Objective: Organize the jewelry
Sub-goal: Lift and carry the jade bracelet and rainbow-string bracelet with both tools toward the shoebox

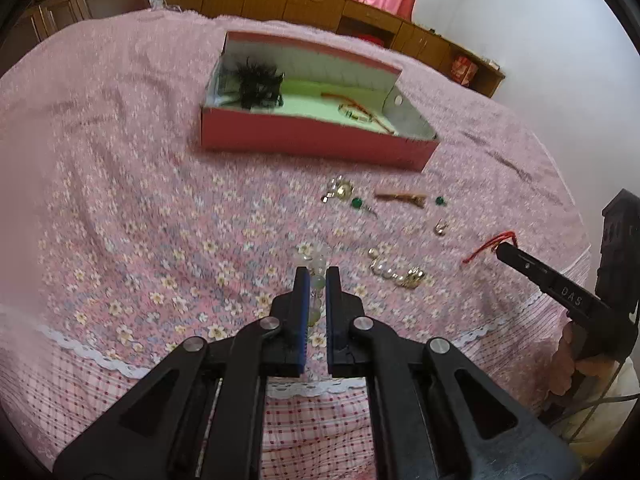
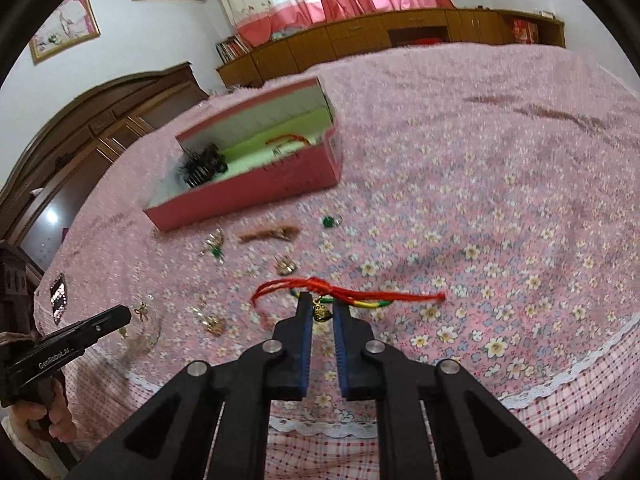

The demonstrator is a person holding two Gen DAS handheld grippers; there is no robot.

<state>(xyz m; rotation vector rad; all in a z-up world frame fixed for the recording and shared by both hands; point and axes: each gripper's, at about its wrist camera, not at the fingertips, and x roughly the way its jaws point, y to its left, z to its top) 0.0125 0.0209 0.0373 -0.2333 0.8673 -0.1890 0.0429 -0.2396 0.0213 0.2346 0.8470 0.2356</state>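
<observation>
Left gripper (image 1: 317,276) jaws stood narrowly apart, pale bead bracelet (image 1: 317,280) between blue pads (image 1: 304,292); contact unclear. Right gripper (image 1: 505,249) at right edge, tip at red cord (image 1: 486,247); grip uncertain. Open pink box (image 1: 312,136) sat farther back on floral bedspread (image 1: 140,200), holding black feathery piece (image 1: 256,82). Green earrings (image 1: 357,202), brown tassel (image 1: 400,198), pearl strand (image 1: 394,272) lay loose between box and grippers.
</observation>
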